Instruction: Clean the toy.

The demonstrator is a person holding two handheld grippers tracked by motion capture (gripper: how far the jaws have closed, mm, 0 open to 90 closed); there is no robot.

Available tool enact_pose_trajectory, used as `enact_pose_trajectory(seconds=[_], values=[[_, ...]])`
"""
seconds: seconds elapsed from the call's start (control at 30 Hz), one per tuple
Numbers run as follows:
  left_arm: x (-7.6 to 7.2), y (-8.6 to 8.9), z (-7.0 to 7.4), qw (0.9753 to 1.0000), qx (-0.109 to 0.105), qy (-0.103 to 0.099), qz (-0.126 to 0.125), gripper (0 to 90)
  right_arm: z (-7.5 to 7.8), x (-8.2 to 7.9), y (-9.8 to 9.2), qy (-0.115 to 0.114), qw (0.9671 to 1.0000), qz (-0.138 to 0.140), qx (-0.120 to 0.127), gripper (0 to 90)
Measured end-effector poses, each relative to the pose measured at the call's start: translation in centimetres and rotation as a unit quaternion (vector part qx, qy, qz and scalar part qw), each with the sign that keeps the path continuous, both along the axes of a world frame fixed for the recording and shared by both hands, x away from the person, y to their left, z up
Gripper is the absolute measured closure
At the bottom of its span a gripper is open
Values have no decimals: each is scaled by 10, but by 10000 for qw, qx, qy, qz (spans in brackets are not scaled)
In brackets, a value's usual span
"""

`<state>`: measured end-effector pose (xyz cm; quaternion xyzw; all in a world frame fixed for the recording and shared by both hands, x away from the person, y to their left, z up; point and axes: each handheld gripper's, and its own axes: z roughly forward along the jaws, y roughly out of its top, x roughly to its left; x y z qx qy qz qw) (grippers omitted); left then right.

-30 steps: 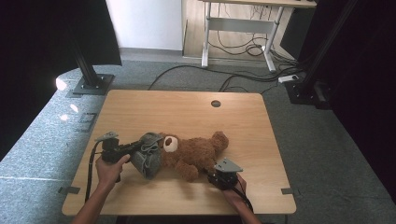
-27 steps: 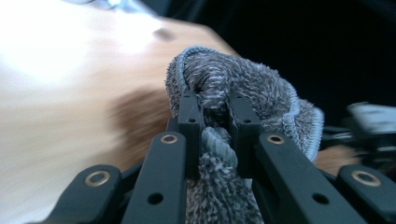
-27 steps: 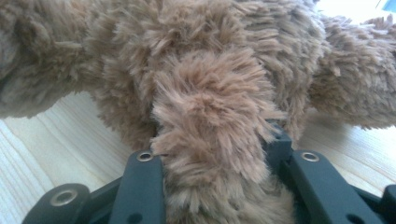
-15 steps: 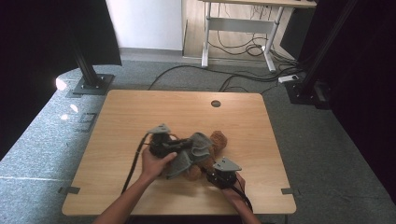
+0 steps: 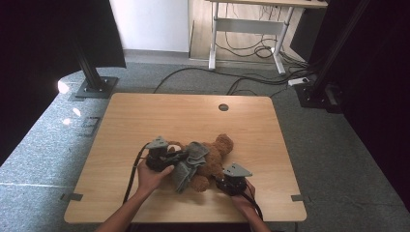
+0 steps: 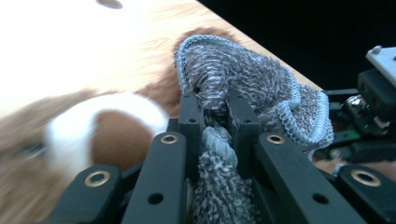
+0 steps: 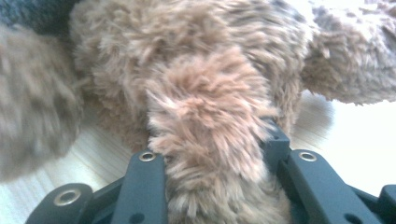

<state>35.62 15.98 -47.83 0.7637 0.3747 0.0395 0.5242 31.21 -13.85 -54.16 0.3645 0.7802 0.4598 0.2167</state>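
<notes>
My left gripper (image 5: 167, 158) has its jaws pressed together on a fold of the grey knitted cloth (image 5: 189, 162); in the left gripper view the cloth (image 6: 243, 88) bunches between and above the jaws. My right gripper (image 5: 227, 182) pinches a furry limb (image 7: 210, 140) of the brown teddy bear (image 5: 215, 154), with the jaws on either side of it. The bear lies on the tabletop (image 5: 193, 116) near its front edge, slightly right of centre. The cloth drapes over the bear's left part, touching it.
</notes>
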Motion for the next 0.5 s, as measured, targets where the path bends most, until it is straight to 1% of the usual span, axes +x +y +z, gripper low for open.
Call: enact_pose_trajectory(seconds=[0.03,0.07,0.1,0.13,0.17,0.2,0.23,0.3,0.33,0.37,0.4,0.43,0.5], values=[[-7,9,-1,9999,-76,-84,35,783,0,-2,5,-95,9999,31,-132,636],[-12,14,1,9997,-94,-204,80,783,0,-3,6,-126,9998,19,-174,637],[-15,18,2,9995,-126,-269,111,783,0,-3,6,-135,9997,-6,-182,637],[-19,25,4,9990,-207,-353,188,783,0,-3,5,-112,9998,-8,-159,637],[-21,31,5,9987,-274,-368,239,783,-1,-3,4,-65,9999,-19,-104,637],[-21,31,5,9987,-274,-368,239,782,-1,-2,3,-50,9999,-30,-83,637],[-22,48,6,9977,-386,-343,428,781,-1,-2,2,-37,10000,-29,-55,637],[-22,63,5,9964,-369,-333,680,781,-1,-2,3,-48,10000,-37,-76,637],[-22,73,3,9951,-324,-309,876,781,-1,-2,3,-46,10000,-41,-75,637],[-20,82,0,9943,-338,-218,984,781,-1,-2,2,-30,10000,-43,-51,637],[-20,87,-3,9937,-339,-120,1065,781,-2,-3,2,-15,10000,-51,-27,637],[-19,93,-9,9926,-293,-17,1178,781,-2,-3,2,-17,10000,-53,-29,637],[-18,97,-15,9912,-152,81,1309,780,-2,-4,3,-43,10000,-36,-69,637]])
